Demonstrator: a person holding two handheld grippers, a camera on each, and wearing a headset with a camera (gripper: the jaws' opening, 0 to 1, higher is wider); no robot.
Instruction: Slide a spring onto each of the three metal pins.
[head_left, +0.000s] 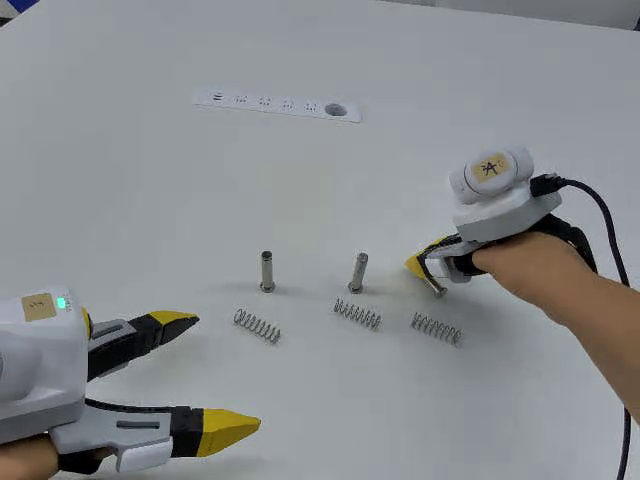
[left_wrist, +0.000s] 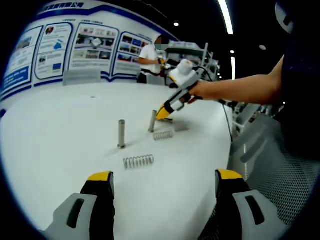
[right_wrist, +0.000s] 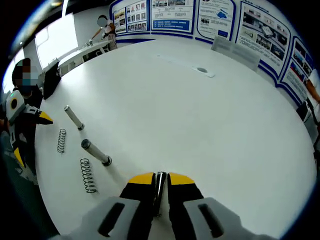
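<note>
Two metal pins stand upright on the white table, one on the left (head_left: 267, 270) (left_wrist: 121, 133) and one in the middle (head_left: 358, 272) (left_wrist: 152, 121). A third pin (head_left: 436, 284) (right_wrist: 160, 189) is tilted, its lower end at the table, with my right gripper (head_left: 425, 265) (right_wrist: 156, 178) shut on it. Three springs lie flat in a row in front of the pins: left spring (head_left: 257, 325) (left_wrist: 139, 161), middle spring (head_left: 357, 314) (left_wrist: 163, 135), right spring (head_left: 436, 328). My left gripper (head_left: 218, 372) (left_wrist: 165, 176) is open at the near left, apart from everything.
A white power strip (head_left: 275, 103) (right_wrist: 200, 71) is set into the table at the far side. A black cable (head_left: 603, 220) trails from the right gripper. The table's edge (left_wrist: 227, 150) runs close on the right of the left gripper view. A person (left_wrist: 150, 60) stands in the background.
</note>
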